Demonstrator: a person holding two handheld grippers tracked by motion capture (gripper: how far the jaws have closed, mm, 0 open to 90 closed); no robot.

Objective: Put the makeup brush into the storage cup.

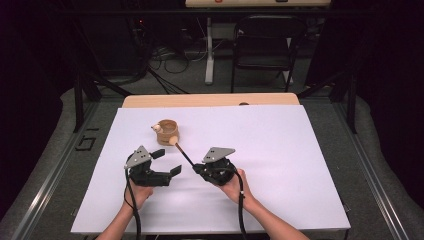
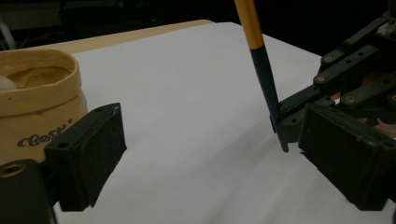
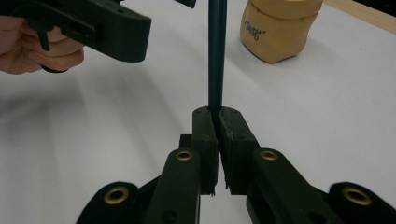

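Pinching slim dark stick (image 3: 217, 56), right tool (image 3: 216, 116)

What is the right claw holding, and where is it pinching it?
The right claw pinches a thin stick by its dark lower end. The left claw is open and holds nothing.

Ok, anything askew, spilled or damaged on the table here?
Nothing stands out. The tan pouch sits upright on the white sheet, nothing spilled around it. The right gripper is shut on the dark end of the stick, which slants toward the pouch. The left gripper is open beside it.
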